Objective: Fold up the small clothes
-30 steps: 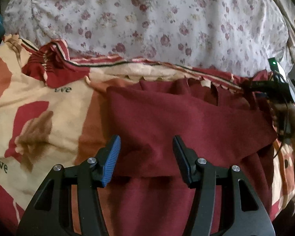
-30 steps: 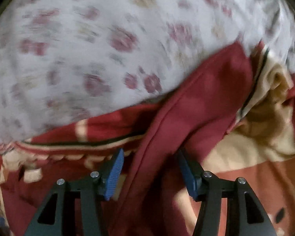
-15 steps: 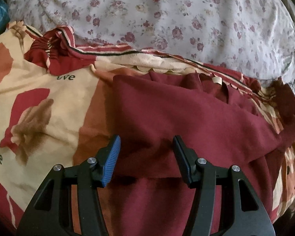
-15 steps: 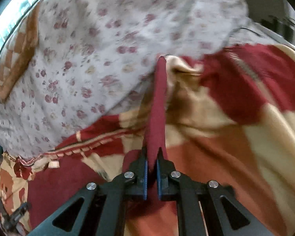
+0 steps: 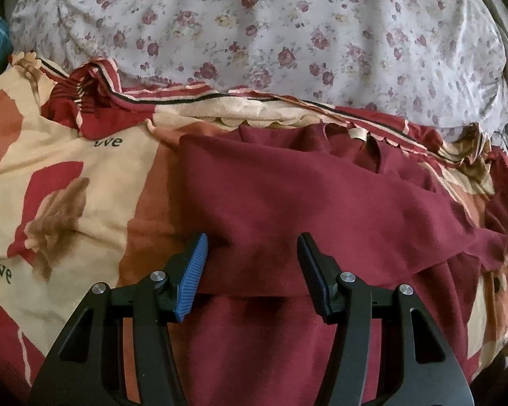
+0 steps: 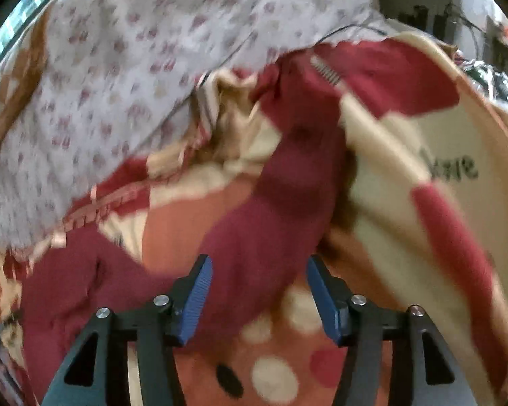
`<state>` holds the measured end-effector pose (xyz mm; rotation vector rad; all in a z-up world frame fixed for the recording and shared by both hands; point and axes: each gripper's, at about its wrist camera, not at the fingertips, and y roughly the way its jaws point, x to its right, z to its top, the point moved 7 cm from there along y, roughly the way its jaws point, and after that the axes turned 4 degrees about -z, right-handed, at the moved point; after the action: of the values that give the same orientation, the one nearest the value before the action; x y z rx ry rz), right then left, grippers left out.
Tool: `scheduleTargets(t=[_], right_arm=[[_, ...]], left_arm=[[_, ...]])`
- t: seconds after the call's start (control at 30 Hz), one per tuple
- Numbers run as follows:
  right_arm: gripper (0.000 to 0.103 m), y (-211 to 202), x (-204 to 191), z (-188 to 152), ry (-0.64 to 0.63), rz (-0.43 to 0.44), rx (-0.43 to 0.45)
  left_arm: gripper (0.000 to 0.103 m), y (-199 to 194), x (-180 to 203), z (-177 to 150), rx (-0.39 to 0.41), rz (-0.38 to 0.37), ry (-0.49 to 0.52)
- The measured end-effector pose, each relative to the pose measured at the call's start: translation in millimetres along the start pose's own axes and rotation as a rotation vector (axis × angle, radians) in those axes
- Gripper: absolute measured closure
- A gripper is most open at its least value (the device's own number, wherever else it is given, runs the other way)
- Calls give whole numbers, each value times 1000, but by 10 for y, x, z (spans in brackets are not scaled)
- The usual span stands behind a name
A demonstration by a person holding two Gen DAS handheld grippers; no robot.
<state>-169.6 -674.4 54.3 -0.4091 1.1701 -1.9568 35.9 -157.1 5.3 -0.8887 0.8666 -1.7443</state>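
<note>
A dark red garment lies spread on a patterned blanket, with one side folded over the body; its folded edge runs between my fingers. My left gripper is open and empty, low over that fold. In the blurred right wrist view, the garment's sleeve lies stretched away over the blanket. My right gripper is open, its jaws standing on either side of the sleeve's near part and holding nothing.
The cream, orange and red blanket with "love" print covers the bed. A white floral quilt is bunched along the far side. Cables and dark items stand beyond the bed's far right edge.
My right gripper, shut on the sleeve half a second ago, has opened and let it go; the sleeve now lies on the blanket. My left gripper has stayed open over the fold.
</note>
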Motion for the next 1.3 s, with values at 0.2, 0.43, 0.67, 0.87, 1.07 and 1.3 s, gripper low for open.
scheduleTargets(t=[0.2, 0.43, 0.67, 0.87, 1.07, 1.3], right_arm=[[45, 295, 465, 265, 217, -61, 6], [85, 500, 463, 394, 213, 67, 39], [97, -339, 350, 655, 178, 91, 263], [97, -1198, -223, 1018, 92, 267, 398], [97, -1367, -1834, 840, -202, 507, 323], [97, -790, -3777, -223, -459, 685, 116]], left_arm=[[48, -20, 26, -24, -8, 8, 25], [48, -31, 2, -18, -13, 7, 7], [48, -108, -68, -6, 4, 8, 4], [48, -263, -250, 40, 38, -1, -36], [48, -448, -403, 111, 79, -24, -82], [48, -531, -583, 161, 106, -45, -131]])
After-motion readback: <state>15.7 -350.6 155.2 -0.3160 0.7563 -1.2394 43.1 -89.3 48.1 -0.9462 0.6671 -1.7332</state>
